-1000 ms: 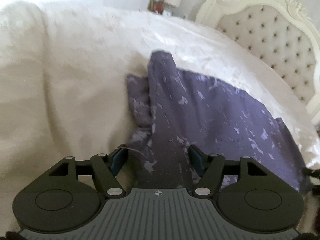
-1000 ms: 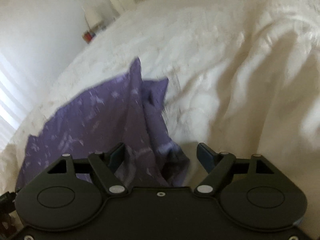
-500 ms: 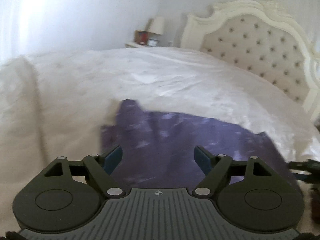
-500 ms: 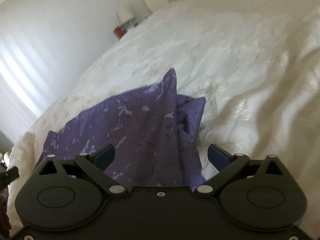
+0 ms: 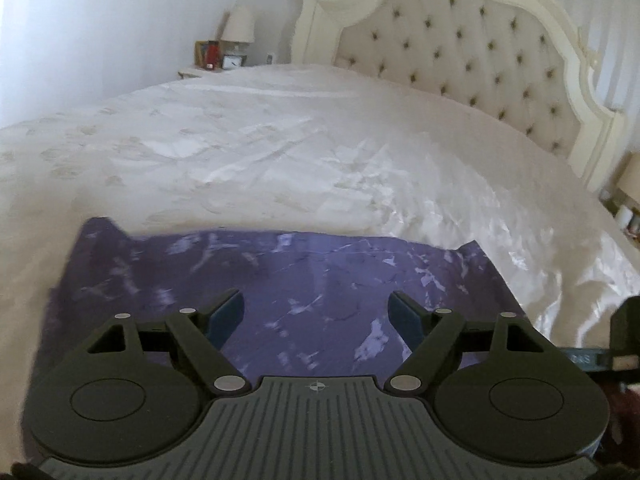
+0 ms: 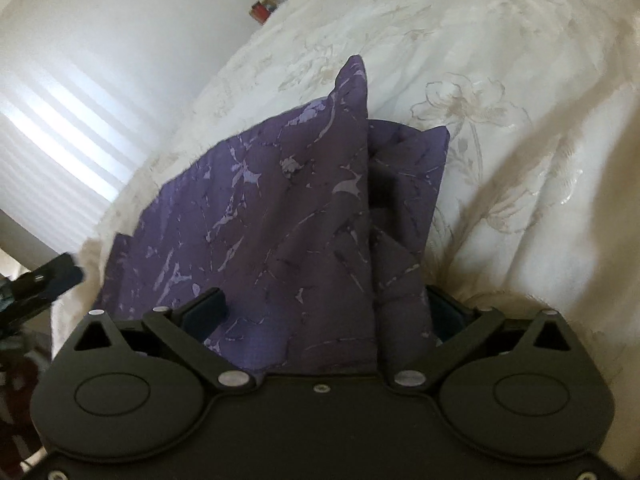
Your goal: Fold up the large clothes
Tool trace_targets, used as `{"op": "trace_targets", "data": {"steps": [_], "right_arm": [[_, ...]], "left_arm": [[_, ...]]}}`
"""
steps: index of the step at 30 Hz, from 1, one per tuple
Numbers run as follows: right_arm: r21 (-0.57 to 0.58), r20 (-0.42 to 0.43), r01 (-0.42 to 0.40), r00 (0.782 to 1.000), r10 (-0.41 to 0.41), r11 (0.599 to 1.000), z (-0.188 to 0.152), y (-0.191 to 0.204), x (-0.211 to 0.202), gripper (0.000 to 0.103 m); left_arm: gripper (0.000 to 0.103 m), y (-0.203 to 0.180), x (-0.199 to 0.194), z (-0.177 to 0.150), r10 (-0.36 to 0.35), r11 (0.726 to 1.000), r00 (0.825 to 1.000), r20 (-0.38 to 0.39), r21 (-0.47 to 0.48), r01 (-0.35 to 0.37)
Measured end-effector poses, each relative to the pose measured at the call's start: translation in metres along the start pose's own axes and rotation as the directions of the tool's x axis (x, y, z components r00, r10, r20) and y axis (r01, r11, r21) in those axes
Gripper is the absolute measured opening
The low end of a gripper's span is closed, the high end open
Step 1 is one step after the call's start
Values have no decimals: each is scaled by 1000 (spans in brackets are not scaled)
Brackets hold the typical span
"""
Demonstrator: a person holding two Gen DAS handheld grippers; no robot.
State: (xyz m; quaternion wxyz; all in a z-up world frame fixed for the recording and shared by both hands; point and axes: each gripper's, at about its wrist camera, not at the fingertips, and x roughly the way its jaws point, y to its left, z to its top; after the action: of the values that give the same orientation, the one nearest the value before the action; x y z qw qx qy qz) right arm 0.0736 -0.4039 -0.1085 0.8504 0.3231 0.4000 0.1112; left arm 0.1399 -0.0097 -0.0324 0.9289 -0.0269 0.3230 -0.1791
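Purple cloth (image 5: 304, 280) with a pale marbled print lies on the near part of the cream bedspread (image 5: 280, 152), under both claws. We judge the fold to be partly done. In the left wrist view the cloth lies as a flat, wide strip with a fairly straight far edge, and a small corner pokes up at its far left. In the right wrist view the cloth (image 6: 280, 216) has a raised ridge that runs away from us to a point, with a smaller doubled flap just to its right. So at least one layer seems to be laid over, but that end is not smoothed. What is left, as we read it, is to flatten the ridge and fold the strip down further.

Our left claw (image 5: 316, 312) stands wide above the cloth with nothing between its pads. Our right claw (image 6: 326, 312) has just been opening and now stands very wide. The cloth bunches up between its fingers, but the pads do not press on it.

Only the left view shows the tufted headboard (image 5: 460, 48), the lamp (image 5: 239, 24) on the far side table and the whole flat strip. Only the right view shows the ridge, the flap and the flower stitching on the bedspread.
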Motion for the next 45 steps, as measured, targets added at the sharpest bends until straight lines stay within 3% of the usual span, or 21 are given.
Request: {"op": "trace_targets", "data": {"steps": [7, 8, 9, 11, 12, 14, 17, 21, 26, 31, 39, 45], "right_arm": [[78, 20, -56, 998, 55, 995, -2, -10, -3, 103], [76, 20, -55, 998, 53, 996, -2, -9, -3, 103], [74, 19, -53, 998, 52, 996, -1, -10, -3, 103], [67, 17, -49, 999, 48, 997, -1, -9, -4, 103], [66, 17, -48, 999, 47, 997, -1, -9, -4, 103], [64, 16, -48, 999, 47, 997, 0, -9, -4, 103], [63, 15, -49, 999, 48, 997, 0, -9, -4, 103], [67, 16, -54, 998, 53, 996, 2, -10, 0, 103], [77, 20, -65, 998, 64, 995, 2, -14, -2, 103], [77, 23, -71, 997, 69, 994, 0, -16, -4, 103], [85, 28, -74, 997, 72, 994, -1, -15, -5, 103], [103, 33, -87, 996, 84, 991, 0, -18, -8, 103]], "left_arm": [[77, -12, 35, 6, 9, 1000, 1000, -29, -15, -10], [73, -12, 39, 6, 23, 1000, 999, -28, -19, -24], [68, -14, 42, 5, 35, 999, 999, -24, -12, -35], [45, -15, 49, 5, 37, 999, 999, -35, 5, -37], [39, -15, 54, 5, 36, 999, 998, -45, 2, -35], [14, -12, 60, 2, 39, 999, 998, -58, -19, -41], [10, -9, 71, -3, 24, 999, 995, -93, -36, -27], [5, -6, 91, -15, 63, 998, 986, -157, 10, -62], [3, -3, 94, -16, 64, 998, 983, -172, -4, -66], [4, -6, 68, -16, 42, 998, 983, -181, -48, -51], [4, -15, 4, -66, 21, 997, 986, -164, -65, -32], [4, -16, -12, -85, 27, 995, 989, -146, -95, -41]]}}
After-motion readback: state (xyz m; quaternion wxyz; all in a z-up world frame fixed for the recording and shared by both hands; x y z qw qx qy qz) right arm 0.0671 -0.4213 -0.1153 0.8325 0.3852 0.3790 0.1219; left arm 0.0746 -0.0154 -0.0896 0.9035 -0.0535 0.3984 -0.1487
